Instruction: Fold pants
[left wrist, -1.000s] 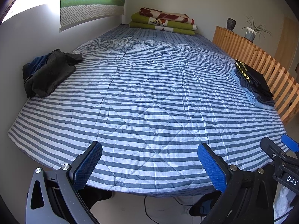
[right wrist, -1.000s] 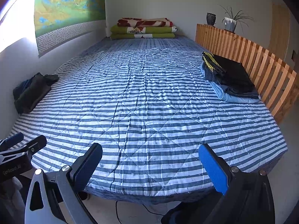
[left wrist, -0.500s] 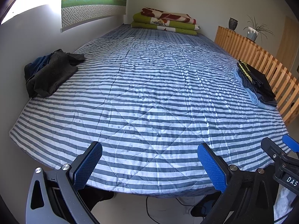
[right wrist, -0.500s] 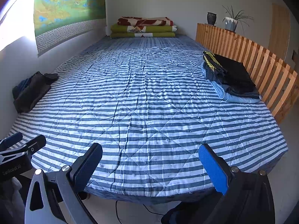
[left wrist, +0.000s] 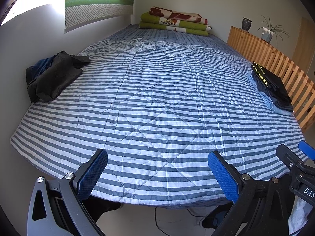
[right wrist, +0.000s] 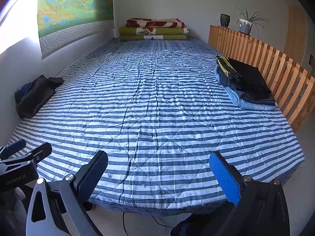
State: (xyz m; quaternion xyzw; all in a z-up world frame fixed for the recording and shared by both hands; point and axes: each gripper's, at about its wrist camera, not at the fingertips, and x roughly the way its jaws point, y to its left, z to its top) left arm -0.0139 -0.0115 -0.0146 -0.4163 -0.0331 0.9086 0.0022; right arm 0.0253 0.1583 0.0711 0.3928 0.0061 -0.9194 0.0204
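A crumpled heap of dark pants (left wrist: 52,76) (right wrist: 34,95) lies at the left edge of the striped bed, against the wall. On the right side rests a neat stack of folded pants (left wrist: 272,87) (right wrist: 246,84), black on top and light blue at the bottom. My left gripper (left wrist: 157,174) hangs open over the bed's near edge with nothing between its blue pads. My right gripper (right wrist: 158,175) is open and empty too, at the same near edge. Each gripper shows at the side of the other's view.
The blue-and-white striped quilt (left wrist: 157,90) (right wrist: 153,102) covers the bed. Folded blankets (left wrist: 175,22) (right wrist: 153,29) lie at the far end. A wooden slatted rail (left wrist: 275,63) (right wrist: 265,63) runs along the right side, with a vase and plant on it. A wall bounds the left.
Both views have shifted slightly, with the bed sitting a little lower and closer in frame. Both grippers stay open and empty.
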